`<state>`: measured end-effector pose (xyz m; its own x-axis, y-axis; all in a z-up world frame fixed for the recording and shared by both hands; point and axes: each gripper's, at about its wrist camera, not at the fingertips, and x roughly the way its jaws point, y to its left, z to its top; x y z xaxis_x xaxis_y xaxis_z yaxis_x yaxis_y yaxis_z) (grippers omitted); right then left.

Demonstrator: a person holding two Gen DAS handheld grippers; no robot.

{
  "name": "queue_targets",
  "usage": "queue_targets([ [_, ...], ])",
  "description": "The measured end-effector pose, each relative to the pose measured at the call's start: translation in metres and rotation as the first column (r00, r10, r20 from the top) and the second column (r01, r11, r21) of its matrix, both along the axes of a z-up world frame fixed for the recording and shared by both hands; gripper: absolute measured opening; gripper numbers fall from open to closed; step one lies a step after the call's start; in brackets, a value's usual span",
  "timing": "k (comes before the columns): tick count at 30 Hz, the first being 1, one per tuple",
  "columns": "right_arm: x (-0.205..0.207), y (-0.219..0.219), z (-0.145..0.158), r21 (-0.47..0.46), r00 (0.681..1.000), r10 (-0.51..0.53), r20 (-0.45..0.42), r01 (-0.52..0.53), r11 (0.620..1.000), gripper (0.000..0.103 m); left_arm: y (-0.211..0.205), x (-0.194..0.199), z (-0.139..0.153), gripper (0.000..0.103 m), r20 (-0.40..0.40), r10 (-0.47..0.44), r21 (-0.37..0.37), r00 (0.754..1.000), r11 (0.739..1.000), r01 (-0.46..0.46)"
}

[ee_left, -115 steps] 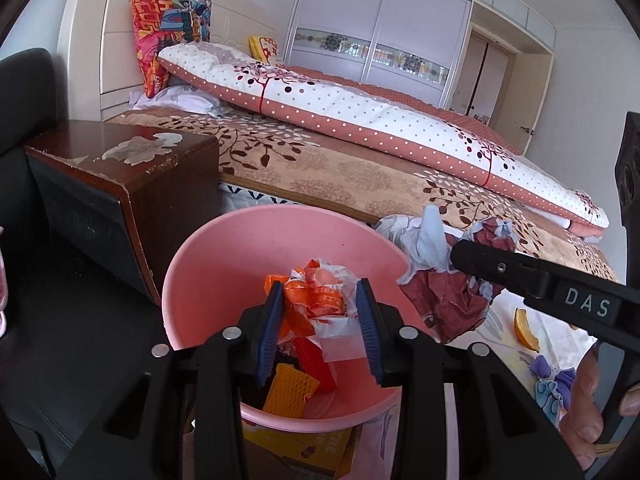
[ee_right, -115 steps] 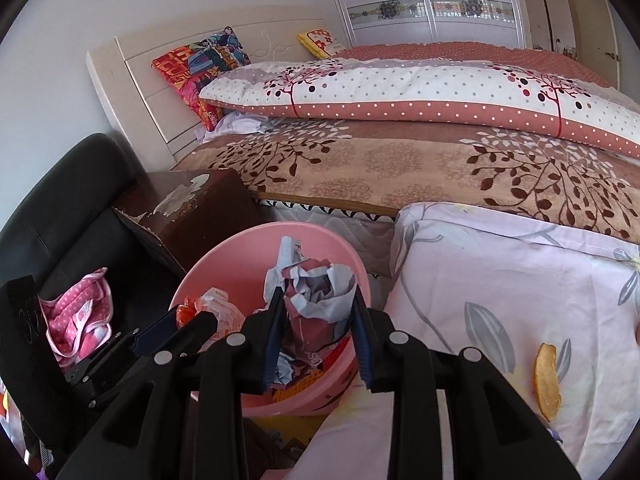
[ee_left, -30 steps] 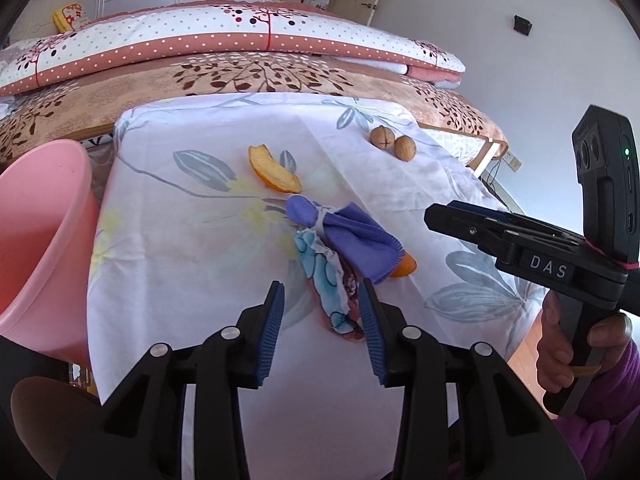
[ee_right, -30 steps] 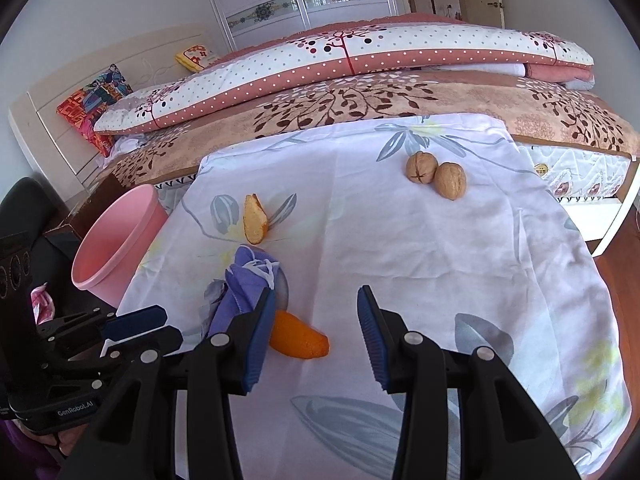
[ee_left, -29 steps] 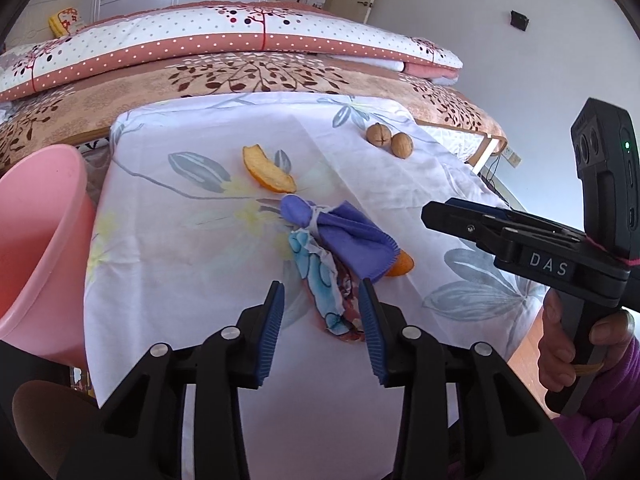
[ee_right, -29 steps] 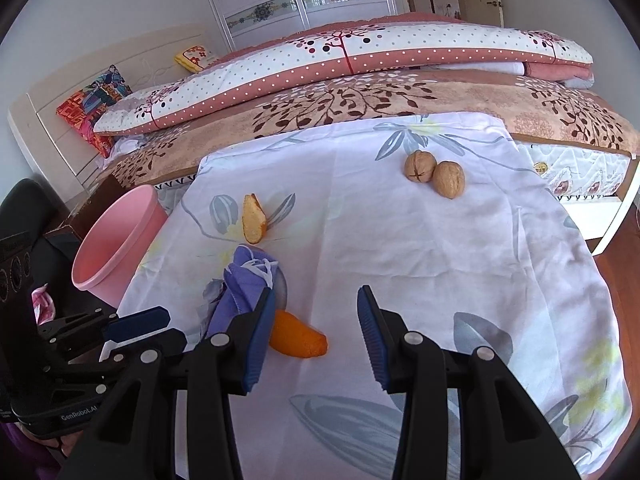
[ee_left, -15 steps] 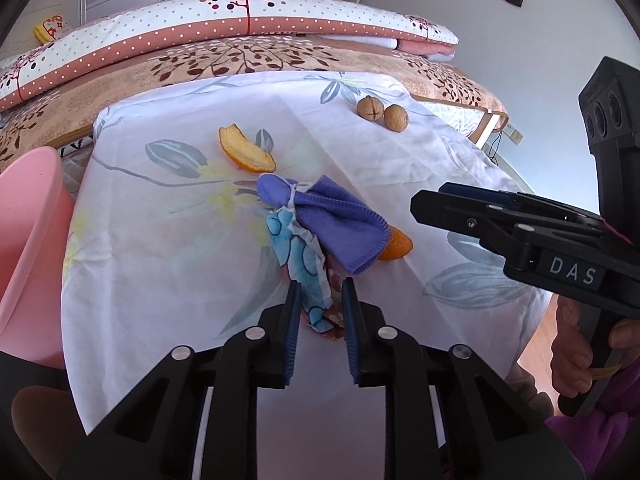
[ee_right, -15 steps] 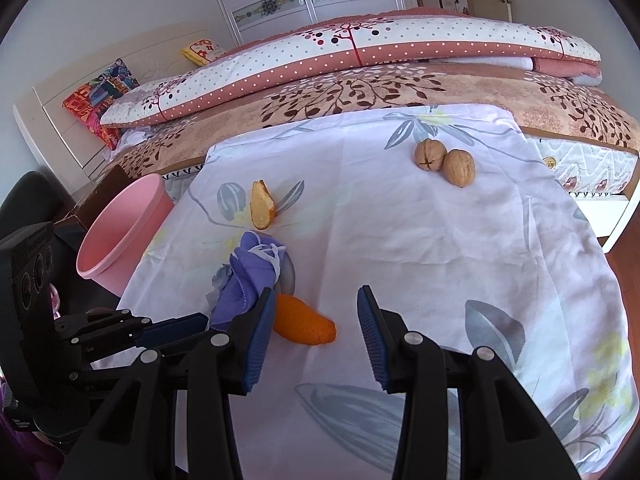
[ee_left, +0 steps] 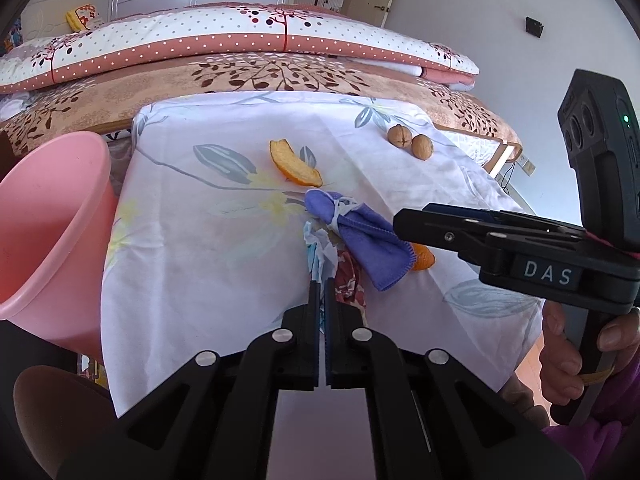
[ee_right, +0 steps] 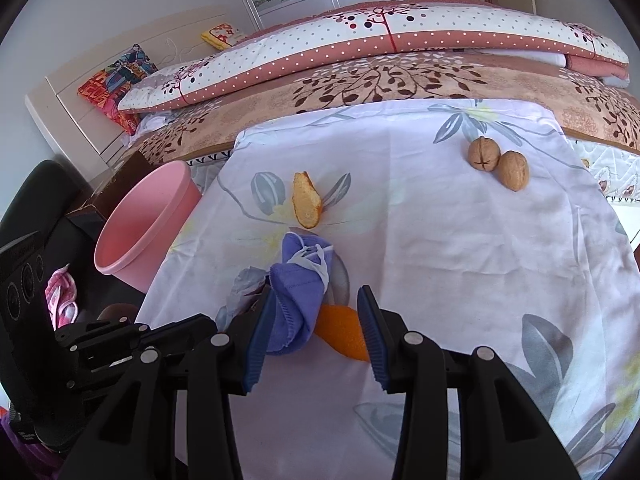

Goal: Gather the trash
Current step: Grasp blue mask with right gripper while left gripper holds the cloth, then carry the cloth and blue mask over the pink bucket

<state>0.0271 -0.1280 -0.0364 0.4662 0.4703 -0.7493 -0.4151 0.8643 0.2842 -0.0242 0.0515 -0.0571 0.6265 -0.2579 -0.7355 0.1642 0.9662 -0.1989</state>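
On the table's floral sheet (ee_left: 192, 264) lies a crumpled blue-and-white paper (ee_left: 320, 250), partly under a purple cloth (ee_left: 368, 244). My left gripper (ee_left: 320, 286) is shut on the near edge of that paper. In the right wrist view the right gripper (ee_right: 316, 316) stands open, its fingers straddling the near end of the purple cloth (ee_right: 298, 292) and an orange peel (ee_right: 344, 332). A second peel (ee_left: 294, 164) lies further back. The pink bin (ee_left: 48, 220) stands at the table's left edge.
Two walnuts (ee_right: 484, 153) rest at the far right of the sheet. A bed with folded quilts (ee_right: 360, 40) runs behind the table. A black chair (ee_right: 40, 192) stands left of the bin (ee_right: 140, 232). A hand (ee_left: 568, 356) holds the right gripper's handle.
The left jaws have closed onto the crumpled paper. The right gripper has moved in over the purple cloth and the near orange peel, its jaws unchanged.
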Motion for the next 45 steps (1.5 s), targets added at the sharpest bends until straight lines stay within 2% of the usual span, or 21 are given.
queue_targets([
  [11,0.006,0.029,-0.017,-0.065,0.999,0.037,-0.035,-0.039,0.997,0.039,0.016,-0.005,0.003,0.001,0.021,0.057,0.002,0.998,0.998,-0.057],
  [16,0.004,0.033,-0.019,-0.08,0.999,0.046,-0.024,-0.048,0.996,0.039,0.016,-0.003,-0.002,0.001,0.0,0.045,-0.016,0.999,0.999,-0.045],
  [23,-0.001,0.04,-0.021,-0.138,0.998,0.067,0.014,-0.064,0.988,0.039,0.009,0.0,-0.01,0.001,-0.029,0.018,-0.003,0.999,1.0,-0.018],
  [27,-0.001,0.038,-0.024,-0.137,0.998,0.06,0.014,-0.058,0.989,0.039,0.008,0.0,-0.01,0.002,-0.029,0.019,0.003,0.999,1.0,-0.019],
  [30,0.0,0.035,-0.026,-0.131,0.998,0.057,0.012,-0.055,0.99,0.038,0.007,0.001,-0.009,0.009,-0.029,0.022,-0.002,0.999,1.0,-0.022],
  [32,0.0,0.035,-0.027,-0.128,0.998,0.056,0.012,-0.054,0.99,0.038,0.008,0.001,-0.009,0.027,-0.027,0.021,-0.009,0.999,1.0,-0.021],
  [34,0.0,0.035,-0.027,-0.127,0.998,0.057,0.014,-0.054,0.99,0.038,0.008,0.001,-0.009,0.031,-0.027,0.022,-0.005,0.999,1.0,-0.023],
  [37,-0.001,0.034,-0.027,-0.124,0.998,0.059,0.018,-0.056,0.991,0.038,0.008,0.004,-0.014,0.031,-0.054,0.033,0.014,0.998,0.999,-0.032],
  [39,-0.002,0.033,-0.027,-0.121,0.998,0.061,0.019,-0.058,0.991,0.038,0.01,0.006,-0.018,0.031,-0.07,0.028,-0.009,0.997,1.0,-0.029],
  [43,-0.002,0.031,-0.027,-0.121,0.998,0.056,0.031,-0.051,0.991,0.03,0.011,0.006,-0.019,0.031,-0.072,0.027,-0.021,0.997,0.999,-0.029],
  [45,-0.002,0.029,-0.026,-0.112,0.998,0.053,0.032,-0.049,0.992,0.028,0.01,0.005,-0.017,0.02,-0.059,0.022,-0.021,0.998,1.0,-0.023],
])
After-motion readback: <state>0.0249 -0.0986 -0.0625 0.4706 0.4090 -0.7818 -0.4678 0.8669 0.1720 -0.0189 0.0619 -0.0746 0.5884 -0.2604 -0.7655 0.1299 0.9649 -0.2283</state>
